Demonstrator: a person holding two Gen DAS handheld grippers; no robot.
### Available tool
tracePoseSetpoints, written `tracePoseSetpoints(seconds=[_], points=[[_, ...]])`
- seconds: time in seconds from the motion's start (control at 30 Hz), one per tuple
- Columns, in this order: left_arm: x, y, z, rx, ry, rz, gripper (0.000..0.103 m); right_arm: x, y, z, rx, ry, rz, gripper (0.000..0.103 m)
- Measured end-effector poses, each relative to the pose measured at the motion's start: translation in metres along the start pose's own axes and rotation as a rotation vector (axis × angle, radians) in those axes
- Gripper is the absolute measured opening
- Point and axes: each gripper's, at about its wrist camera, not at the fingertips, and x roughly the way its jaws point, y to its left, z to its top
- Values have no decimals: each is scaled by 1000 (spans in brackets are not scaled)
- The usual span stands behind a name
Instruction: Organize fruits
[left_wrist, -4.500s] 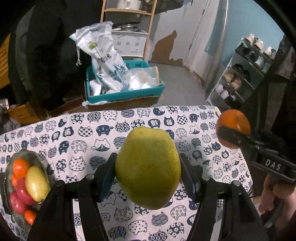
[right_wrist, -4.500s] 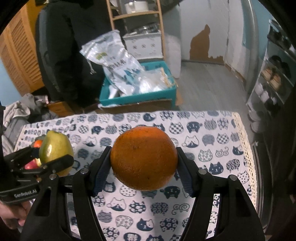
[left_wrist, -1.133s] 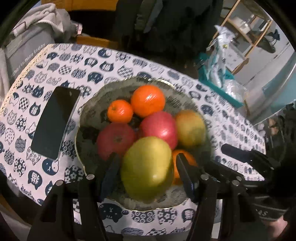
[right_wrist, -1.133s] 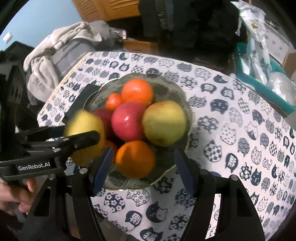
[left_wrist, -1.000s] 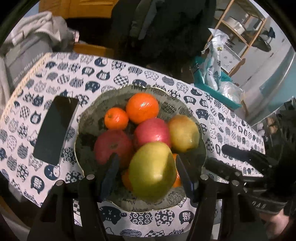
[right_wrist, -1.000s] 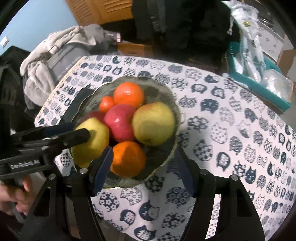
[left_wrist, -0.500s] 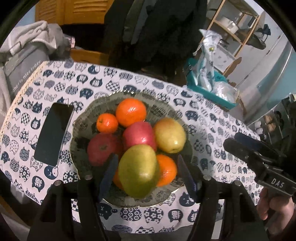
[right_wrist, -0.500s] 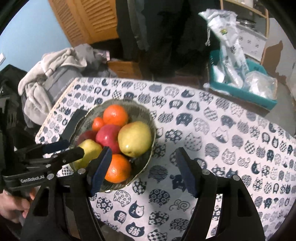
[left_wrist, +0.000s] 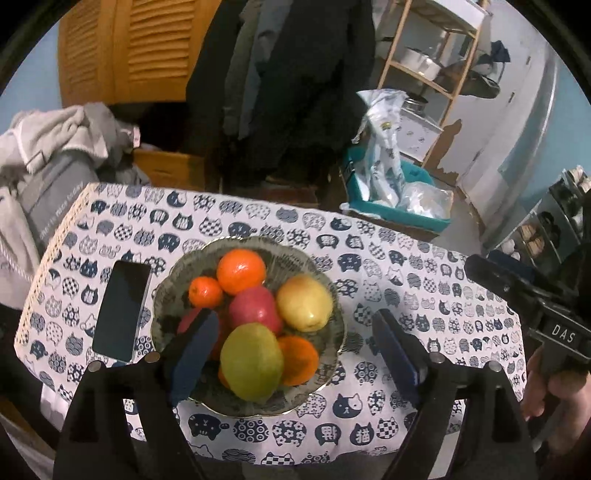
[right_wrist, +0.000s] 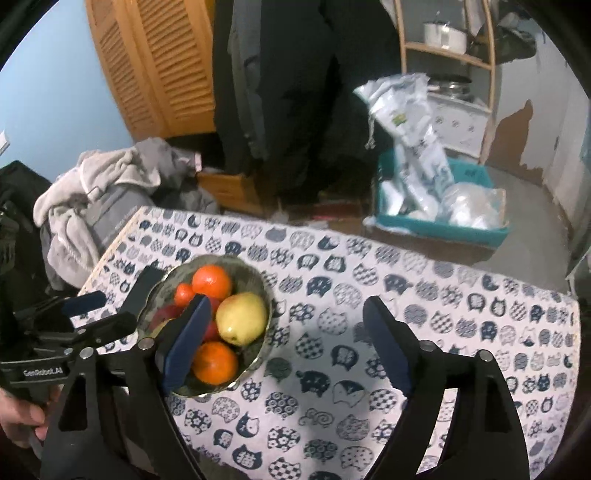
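Observation:
A dark scalloped bowl (left_wrist: 168, 291) on the cat-print tablecloth holds several fruits: a green pear (left_wrist: 252, 361) at the front, a yellow apple (left_wrist: 304, 302), a red apple (left_wrist: 255, 308), a large orange (left_wrist: 241, 271), a small tangerine (left_wrist: 205, 291) and another orange (left_wrist: 298, 355). My left gripper (left_wrist: 291, 350) is open and empty, raised above the bowl. My right gripper (right_wrist: 286, 343) is open and empty, above the table right of the bowl (right_wrist: 258, 291). The right gripper also shows at the right of the left wrist view (left_wrist: 524, 291).
A black phone (left_wrist: 122, 310) lies left of the bowl. Beyond the table stand a teal crate with plastic bags (right_wrist: 439, 206), a pile of grey clothes (right_wrist: 107, 188), a wooden shelf (left_wrist: 432, 62) and a person in dark clothing (left_wrist: 288, 81).
Both grippers let go of their fruit into the bowl, the pear from the left and the orange from the right, then opened and pulled up and back from the bowl.

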Motion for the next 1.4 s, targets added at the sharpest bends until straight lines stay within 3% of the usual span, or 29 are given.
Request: tracePoseSetpoints(seconds=[0.37,0.5,0.73,1.4], points=[[-31,-31,6,78,-75,5,93,-43,-14,5,11,-74,-34,87],[-45,-41,8,103,-121,14,102,-56,-17,7,21,-90,-35,87],[-62,-51,12,140,-189,32,102,-74,-21,10,19,-118,-47,88],[-80,-80,14,186,-212,-3,102,-108,-28,6,-1,-172,-101,88]])
